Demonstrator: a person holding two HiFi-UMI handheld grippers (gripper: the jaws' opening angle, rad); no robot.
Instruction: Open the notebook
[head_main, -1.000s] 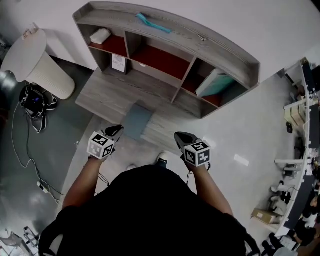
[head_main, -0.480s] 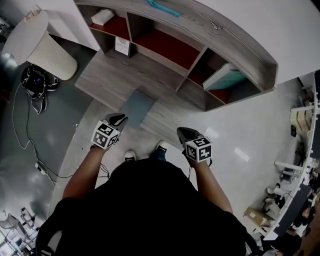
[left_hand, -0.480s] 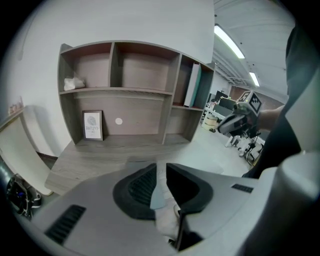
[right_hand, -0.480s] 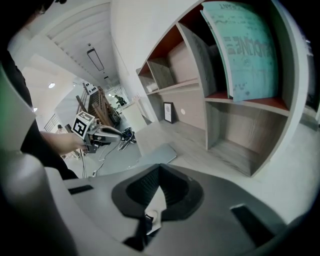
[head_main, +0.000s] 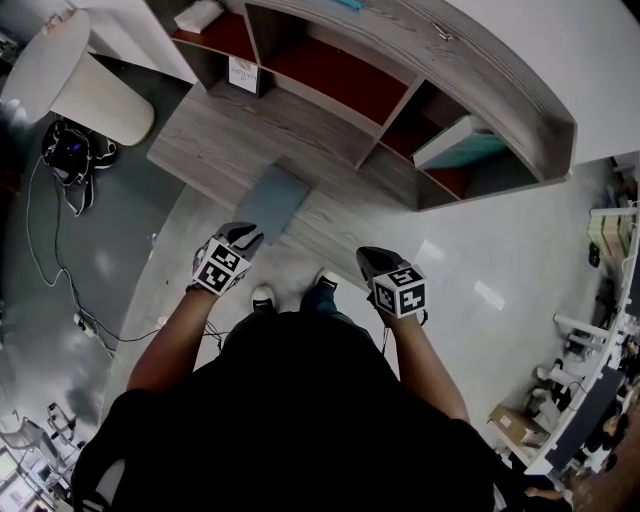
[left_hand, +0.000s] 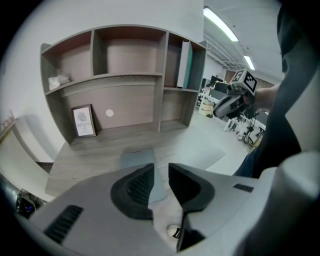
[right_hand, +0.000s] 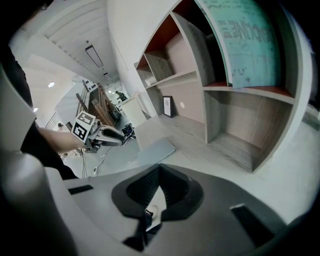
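Observation:
A closed grey-blue notebook lies flat on the wooden desk, near its front edge. My left gripper hovers just short of the notebook's near left corner. Its jaws are opening and nothing is between them. In the left gripper view the notebook shows beyond the gap of the left gripper. My right gripper hangs off the desk's front right, apart from the notebook. In the right gripper view the right gripper has its tips together, empty, and the notebook lies ahead of it.
A wooden shelf unit stands along the back of the desk. It holds a small framed card, a white cloth and a leaning teal board. A white round table and cables are at the left.
Both grippers have sunk toward the desk. The left one has come closer to the notebook's near edge.

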